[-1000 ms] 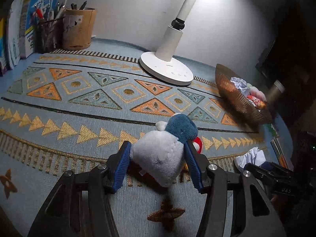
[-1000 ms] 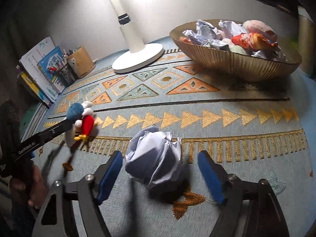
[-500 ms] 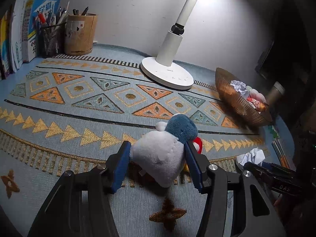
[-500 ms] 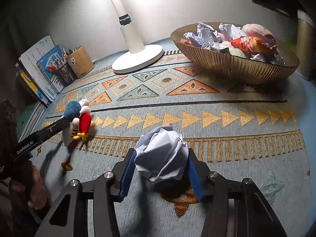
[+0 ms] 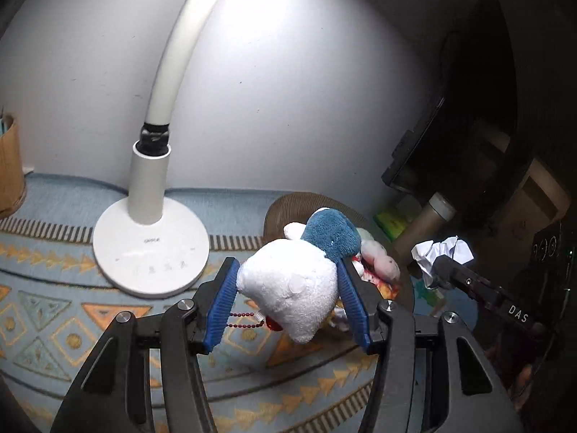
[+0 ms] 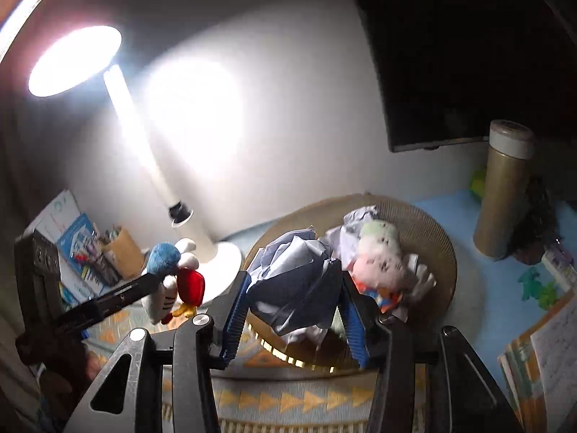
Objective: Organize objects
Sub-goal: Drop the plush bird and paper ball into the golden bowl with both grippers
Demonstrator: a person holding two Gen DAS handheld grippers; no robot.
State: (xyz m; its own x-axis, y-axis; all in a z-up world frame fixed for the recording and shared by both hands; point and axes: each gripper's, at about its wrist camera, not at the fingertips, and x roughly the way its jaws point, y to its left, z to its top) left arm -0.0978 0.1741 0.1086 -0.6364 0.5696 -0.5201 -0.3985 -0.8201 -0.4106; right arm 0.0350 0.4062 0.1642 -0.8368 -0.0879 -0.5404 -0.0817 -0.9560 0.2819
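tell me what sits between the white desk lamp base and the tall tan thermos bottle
The ribbed gold woven bowl, holding crumpled papers and a speckled pink plush toy, sits between the white desk lamp base and the tall tan thermos bottle, clearest in the right wrist view.

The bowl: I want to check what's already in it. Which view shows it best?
The right wrist view: the bowl shows its rim and contents beyond the crumpled paper. In the left wrist view the plush toy hides most of it.
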